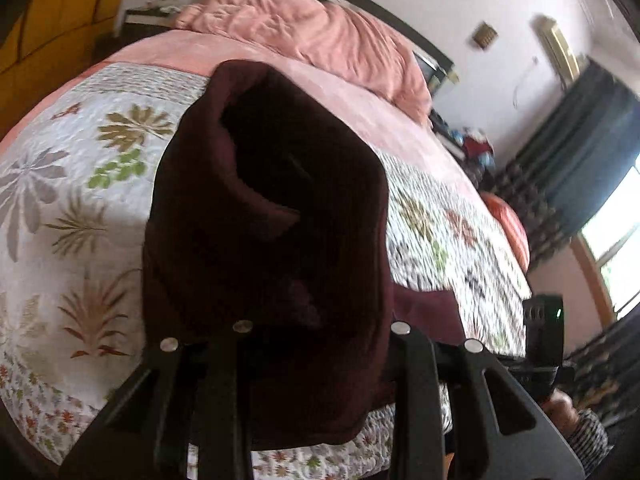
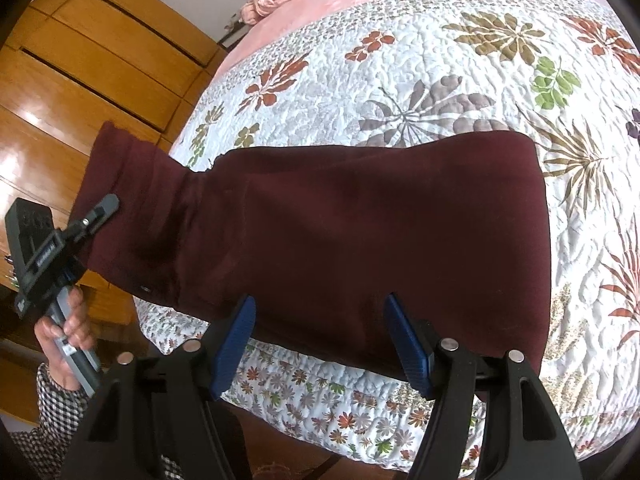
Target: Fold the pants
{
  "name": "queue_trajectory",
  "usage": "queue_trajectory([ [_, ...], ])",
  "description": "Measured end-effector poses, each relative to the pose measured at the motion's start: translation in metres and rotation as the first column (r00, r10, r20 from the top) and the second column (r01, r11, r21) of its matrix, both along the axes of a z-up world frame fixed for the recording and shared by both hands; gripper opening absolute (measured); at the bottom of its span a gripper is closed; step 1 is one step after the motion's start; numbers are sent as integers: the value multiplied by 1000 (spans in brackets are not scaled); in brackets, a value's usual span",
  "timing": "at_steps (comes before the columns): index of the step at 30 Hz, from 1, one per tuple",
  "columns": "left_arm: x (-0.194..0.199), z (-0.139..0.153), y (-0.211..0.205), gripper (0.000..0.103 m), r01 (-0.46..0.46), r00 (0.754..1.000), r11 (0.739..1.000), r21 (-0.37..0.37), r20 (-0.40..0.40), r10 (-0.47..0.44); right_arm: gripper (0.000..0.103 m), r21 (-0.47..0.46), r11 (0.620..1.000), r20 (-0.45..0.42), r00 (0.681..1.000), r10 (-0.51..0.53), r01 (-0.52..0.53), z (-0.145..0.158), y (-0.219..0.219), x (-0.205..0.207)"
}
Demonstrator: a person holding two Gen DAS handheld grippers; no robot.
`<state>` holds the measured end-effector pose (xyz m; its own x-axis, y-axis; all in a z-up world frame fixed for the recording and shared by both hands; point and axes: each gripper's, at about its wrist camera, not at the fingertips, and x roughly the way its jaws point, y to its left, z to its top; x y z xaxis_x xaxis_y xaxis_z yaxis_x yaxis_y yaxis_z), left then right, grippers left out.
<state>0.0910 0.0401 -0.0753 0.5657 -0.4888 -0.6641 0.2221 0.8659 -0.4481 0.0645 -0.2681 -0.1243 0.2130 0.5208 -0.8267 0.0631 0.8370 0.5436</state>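
- The dark red pants lie folded on the bed, on top of the flowery quilt, near the bed's front edge.
- One end of the pants is lifted off the bed on my left side. It sticks out past the bed's edge, in front of the wooden wardrobe.
- My left tool holds that lifted end. In the right view I can see one grey finger pressed on the cloth. In the left view the cloth hangs right over the tool and hides the tips, so it looks clamped on the pants.
- In the left view the pants make a big dark bump that fills the middle of the picture.
- My left hand grips the handle of that tool. My sleeve has small black and white checks.
- My right tool is wide open. Its two blue pads stand well apart, right at the near edge of the pants. I cannot tell if they touch the cloth.
- A pink blanket lies bunched up at the far end of the bed.
- Blue curtains hang by a bright window on the far side of the room.
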Motion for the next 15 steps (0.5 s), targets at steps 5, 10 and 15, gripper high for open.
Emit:
queue_trajectory([
  [5,2,-22,-35,30,78,996,995,59,-44,-76,68,4,1000,-2,1000,-7,7,-2,-5,-3],
  [10,3,-58,-65,33,156,983,980,127,-118,-141,68,6,1000,-14,1000,-22,22,-5,-12,-6],
  [15,-3,-74,-75,73,199,974,973,117,-129,-184,72,5,999,-28,999,-36,36,-10,-15,-6],
])
